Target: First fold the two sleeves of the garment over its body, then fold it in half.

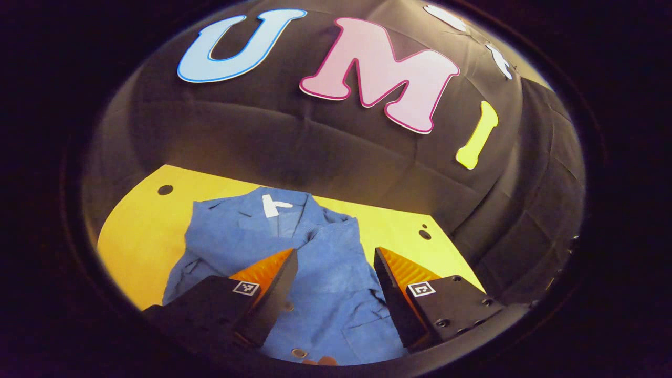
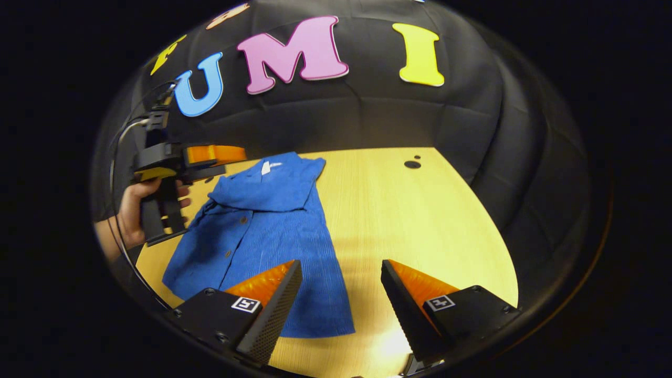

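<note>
A blue button-up shirt (image 1: 325,273) lies flat on the yellow table (image 1: 136,247), collar toward the booth wall. One sleeve (image 2: 268,191) is folded across the chest; the other sleeve (image 1: 181,273) spreads out to the side. My left gripper (image 1: 336,254) hovers open above the shirt's middle, nothing between its fingers. In the right gripper view a hand (image 2: 131,210) holds the left gripper (image 2: 231,160) above the shirt's collar side. My right gripper (image 2: 341,265) is open over the shirt's (image 2: 252,231) near hem edge, holding nothing.
The wooden table (image 2: 430,220) extends bare beside the shirt, with small dark holes (image 2: 412,164) near its far edge. Black booth cloth rises close behind the table.
</note>
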Tool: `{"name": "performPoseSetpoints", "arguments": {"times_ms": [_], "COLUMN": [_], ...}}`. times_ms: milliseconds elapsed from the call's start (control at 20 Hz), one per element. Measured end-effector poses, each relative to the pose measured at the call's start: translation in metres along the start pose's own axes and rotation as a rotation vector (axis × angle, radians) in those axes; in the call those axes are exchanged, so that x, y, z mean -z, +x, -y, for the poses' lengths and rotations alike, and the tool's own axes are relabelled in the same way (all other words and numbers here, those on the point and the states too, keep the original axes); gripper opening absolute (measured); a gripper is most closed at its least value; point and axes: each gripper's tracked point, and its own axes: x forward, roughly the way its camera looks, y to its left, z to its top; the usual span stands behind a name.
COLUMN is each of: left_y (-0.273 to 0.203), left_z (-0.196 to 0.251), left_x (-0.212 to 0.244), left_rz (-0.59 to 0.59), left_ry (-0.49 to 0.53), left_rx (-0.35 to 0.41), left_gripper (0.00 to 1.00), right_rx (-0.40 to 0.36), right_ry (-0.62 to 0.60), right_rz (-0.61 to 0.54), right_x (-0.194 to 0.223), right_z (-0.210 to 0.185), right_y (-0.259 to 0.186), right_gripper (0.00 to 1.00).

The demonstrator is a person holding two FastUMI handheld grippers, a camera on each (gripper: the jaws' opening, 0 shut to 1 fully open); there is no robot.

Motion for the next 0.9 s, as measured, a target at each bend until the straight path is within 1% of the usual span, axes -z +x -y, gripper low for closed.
{"name": "performPoseSetpoints", "arguments": {"times_ms": [100, 200, 250, 400, 450, 550, 650, 800, 850, 900], "left_y": [-0.041, -0.083, -0.105, -0.150, -0.161, -0.169, -0.166, -0.165, -0.163, -0.158], "left_z": [-0.037, -0.066, -0.088, -0.147, -0.162, -0.172, -0.172, -0.180, -0.178, -0.179], "left_x": [0.046, 0.098, 0.120, 0.181, 0.195, 0.215, 0.230, 0.246, 0.241, 0.246], "left_rz": [-0.083, -0.188, -0.227, -0.357, -0.387, -0.436, -0.478, -0.514, -0.495, -0.498], "left_ry": [0.025, 0.045, 0.048, 0.048, 0.043, 0.005, -0.016, 0.007, 0.036, 0.049], "left_rx": [-0.047, -0.059, -0.099, -0.235, -0.277, -0.300, -0.310, -0.318, -0.315, -0.306], "left_gripper": [0.85, 0.85, 0.85, 0.85, 0.85, 0.85, 0.85, 0.85, 0.85, 0.83], "right_rx": [0.003, 0.004, 0.007, 0.013, 0.019, 0.047, 0.050, 0.081, 0.084, 0.087], "right_ry": [-0.003, 0.018, 0.038, 0.099, 0.119, 0.131, 0.122, 0.053, 0.038, 0.028], "right_rz": [-0.073, -0.146, -0.169, -0.251, -0.271, -0.290, -0.317, -0.347, -0.325, -0.333], "right_x": [0.022, 0.044, 0.052, 0.080, 0.087, 0.097, 0.105, 0.116, 0.111, 0.114], "right_z": [-0.002, -0.005, -0.006, -0.012, -0.013, -0.014, -0.019, -0.015, -0.016, -0.016], "right_y": [0.005, 0.009, 0.011, 0.013, 0.013, 0.017, 0.022, 0.028, 0.029, 0.031], "right_gripper": [0.97, 0.98, 0.98, 0.98, 0.98, 1.00, 0.99, 0.99, 0.99, 1.00]}}
